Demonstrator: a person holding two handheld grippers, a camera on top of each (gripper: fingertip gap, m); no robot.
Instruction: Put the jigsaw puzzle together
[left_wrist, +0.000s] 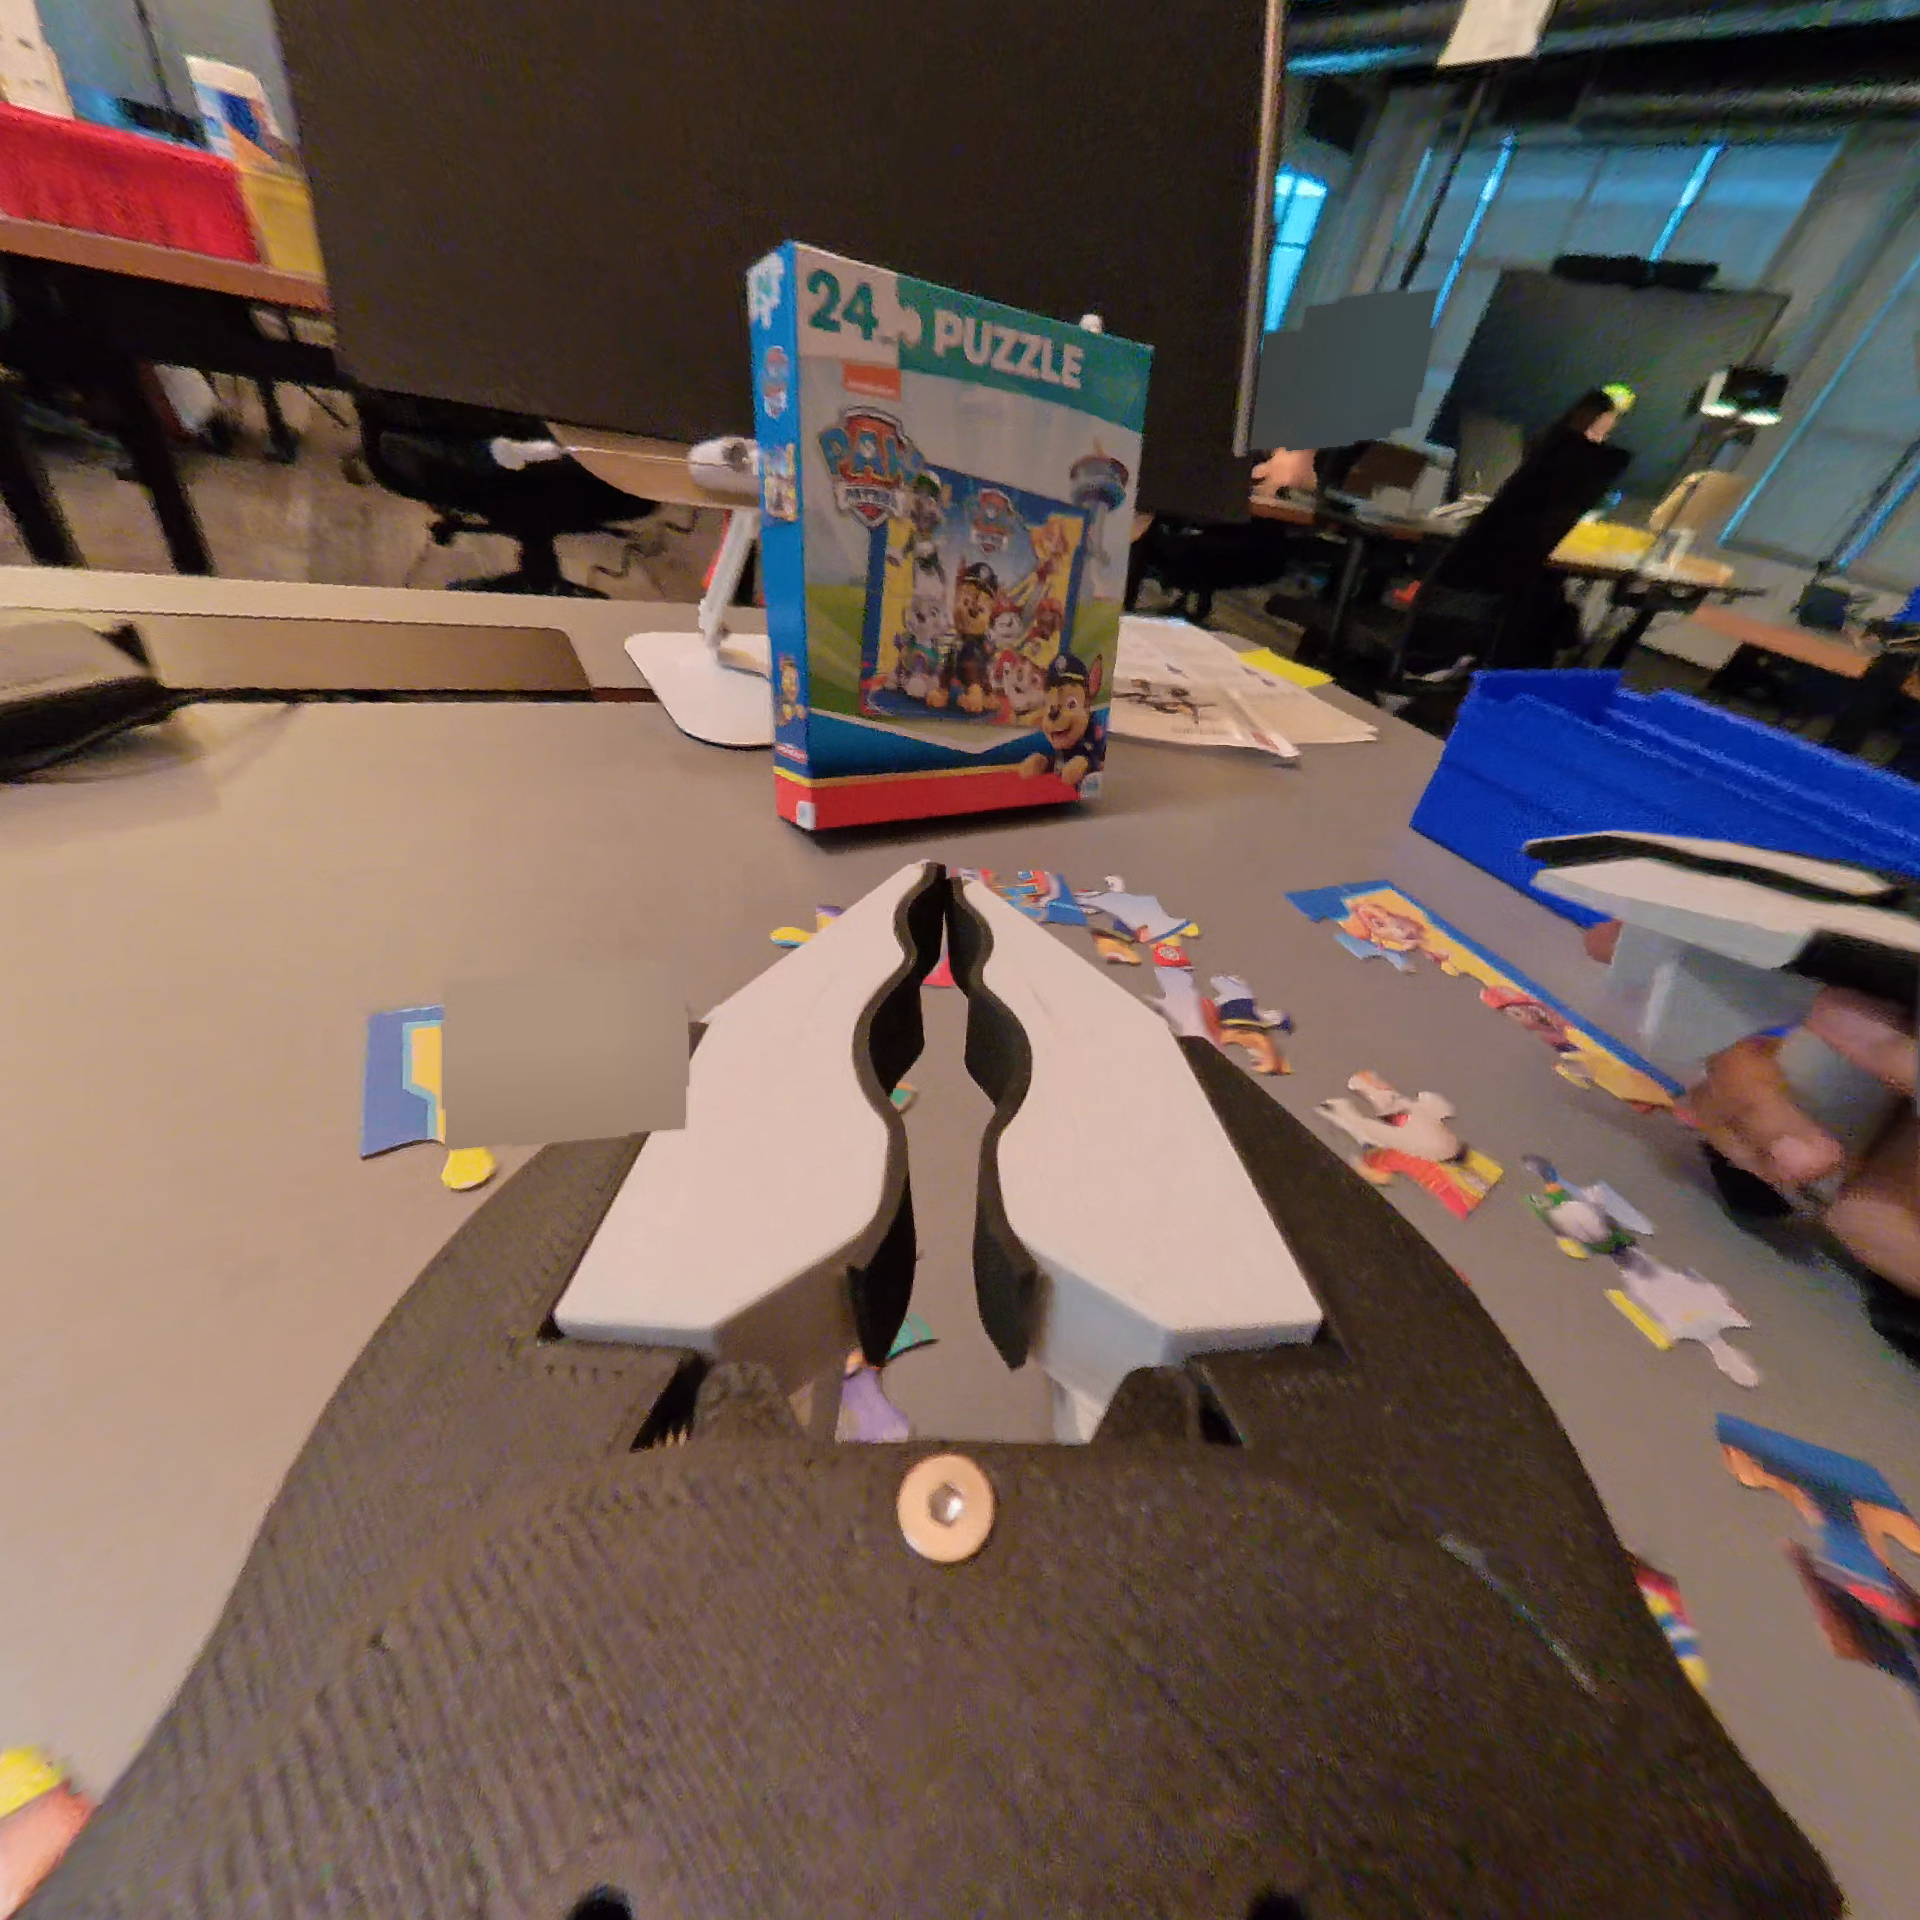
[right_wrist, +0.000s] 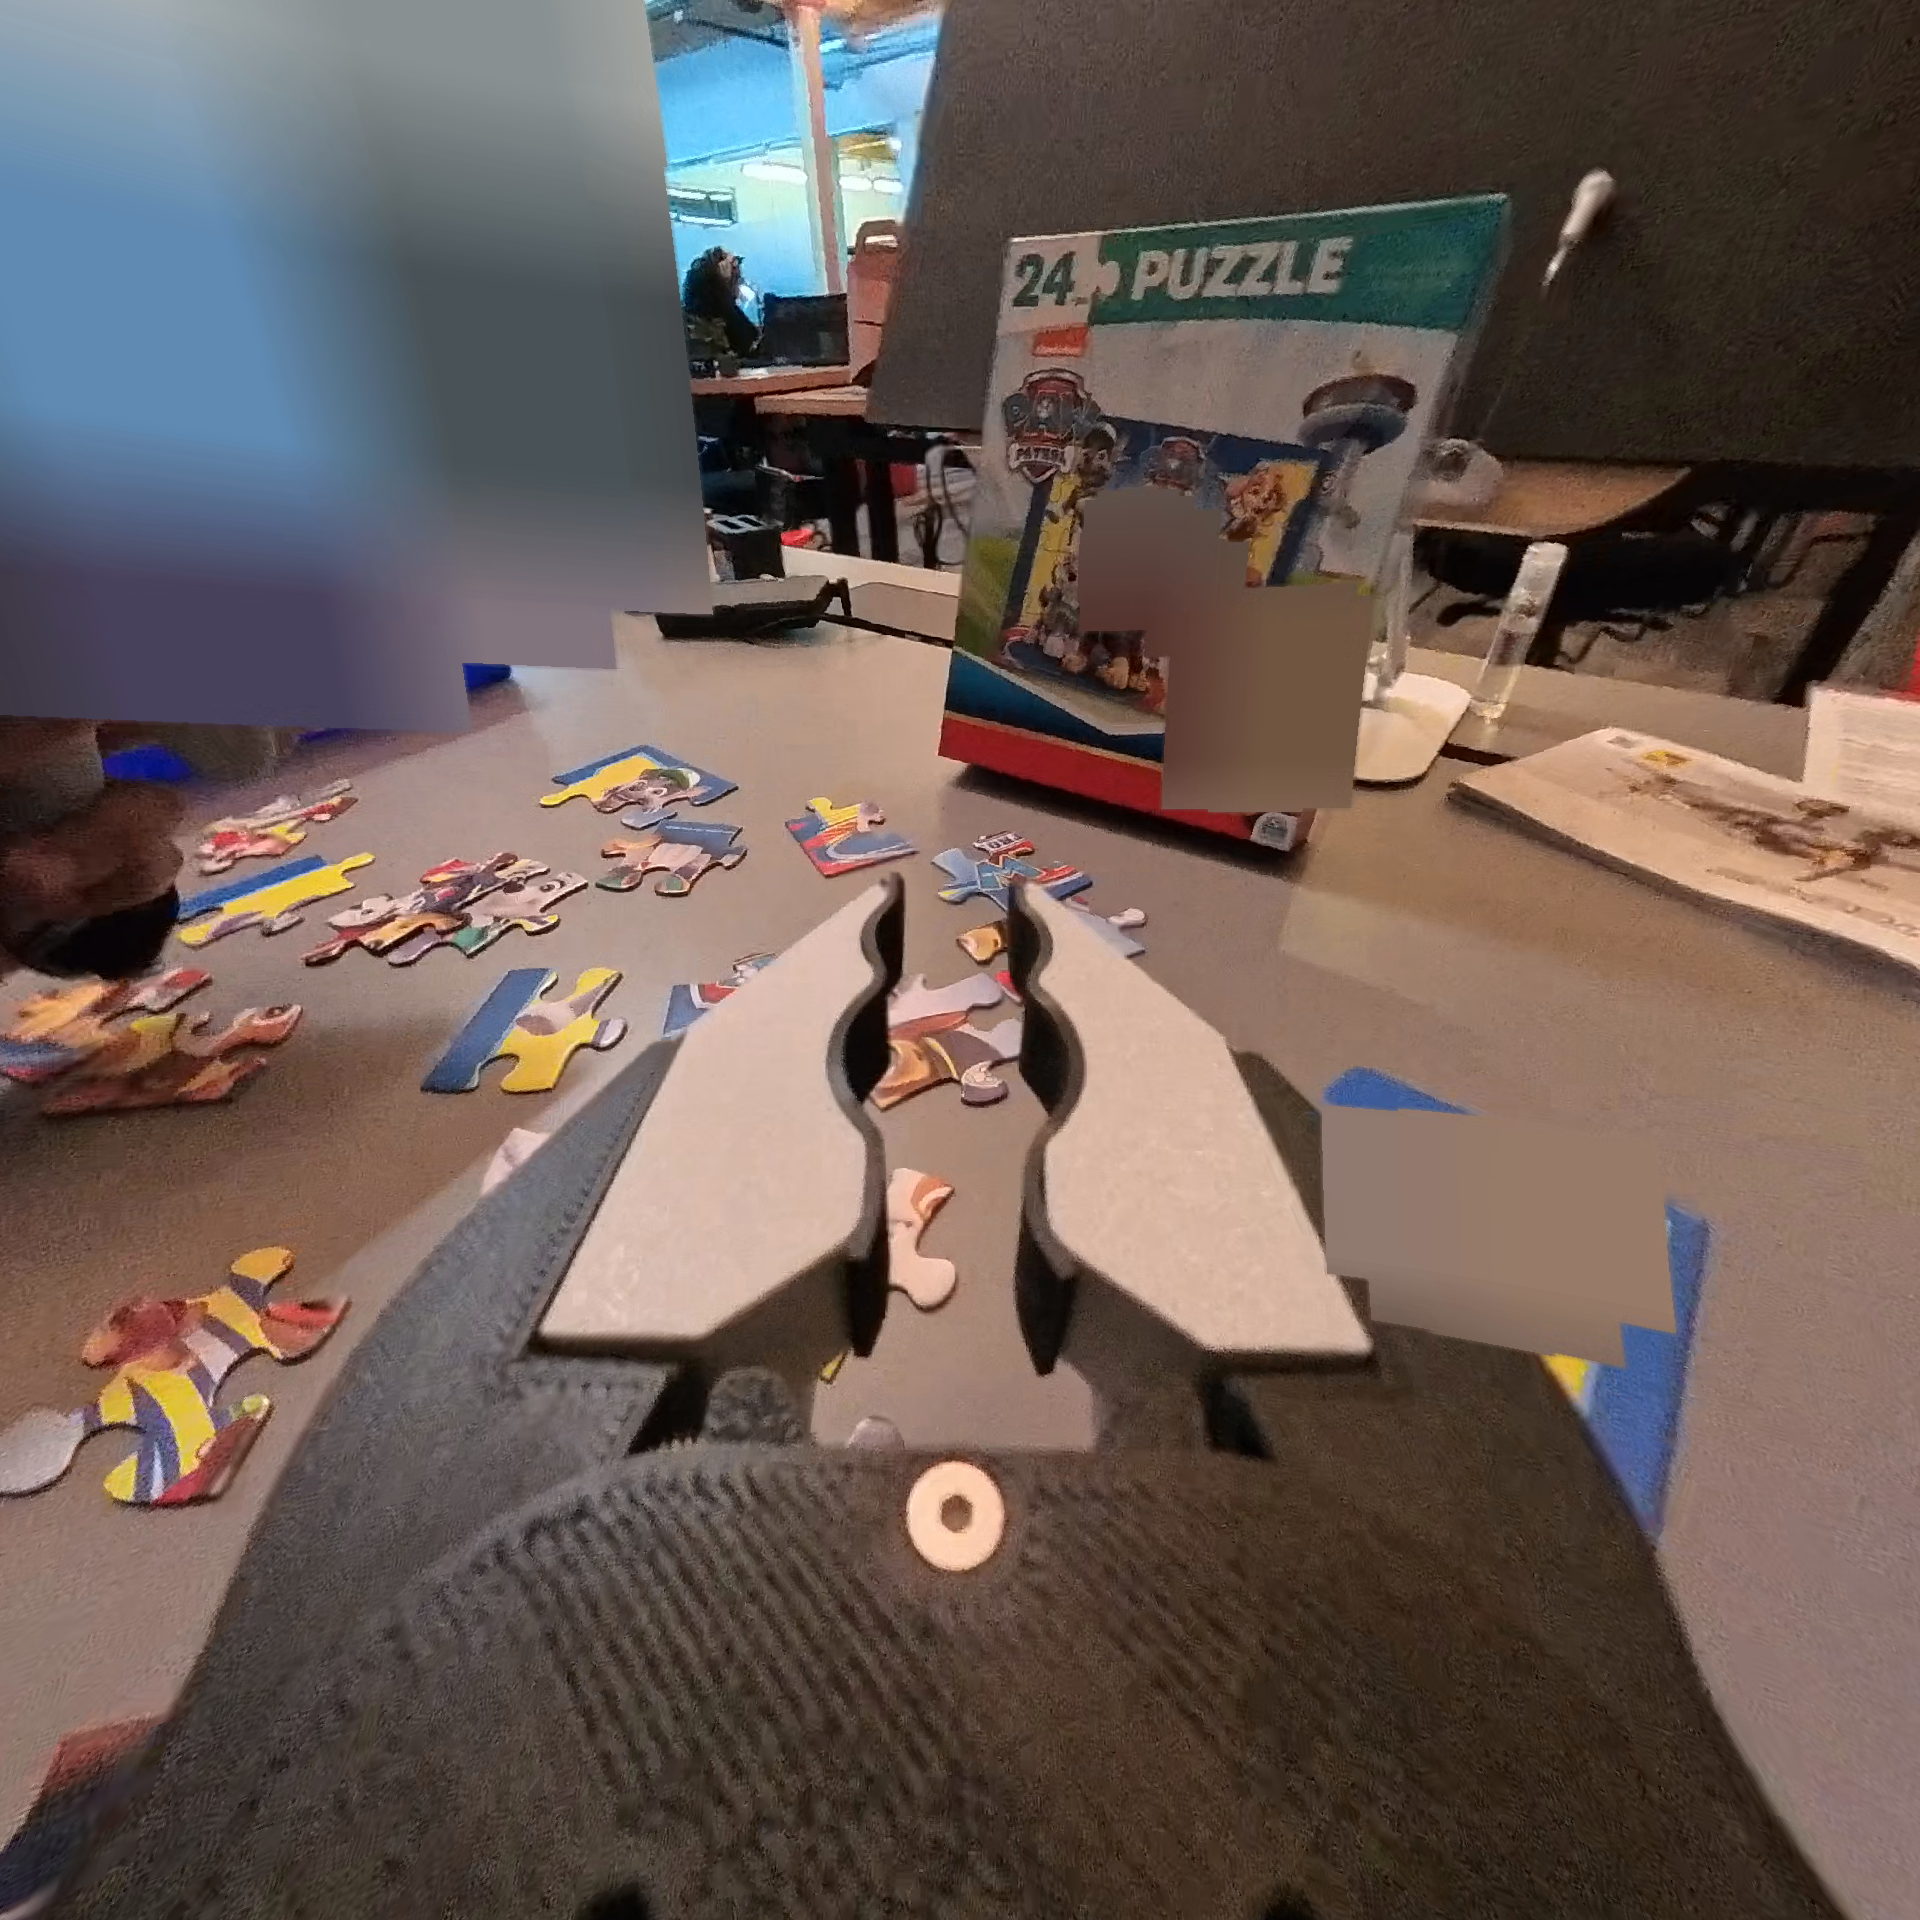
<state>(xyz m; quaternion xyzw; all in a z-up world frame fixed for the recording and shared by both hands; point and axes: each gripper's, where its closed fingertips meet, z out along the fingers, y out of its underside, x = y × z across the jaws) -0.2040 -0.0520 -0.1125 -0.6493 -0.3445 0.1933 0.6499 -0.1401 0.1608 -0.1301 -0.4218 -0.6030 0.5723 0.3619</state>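
Clearance: bare grey tabletop (left_wrist: 312, 831) at 10 o'clock of the closed, empty left gripper (left_wrist: 943, 878); right gripper (right_wrist: 954, 902) open above scattered cardboard puzzle pieces (right_wrist: 935, 1039); blue plastic bin (left_wrist: 1621, 769) at 2 o'clock, contents hidden.

The right gripper (right_wrist: 954, 902) hangs over the grey table (right_wrist: 1403, 1039) with its jaws slightly parted and nothing between the tips. Loose puzzle pieces (right_wrist: 520, 1029) lie scattered below and to its left, 1 brown piece (right_wrist: 940, 1044) showing through the gap. A puzzle box (right_wrist: 1226, 332) stands upright ahead, slightly right.
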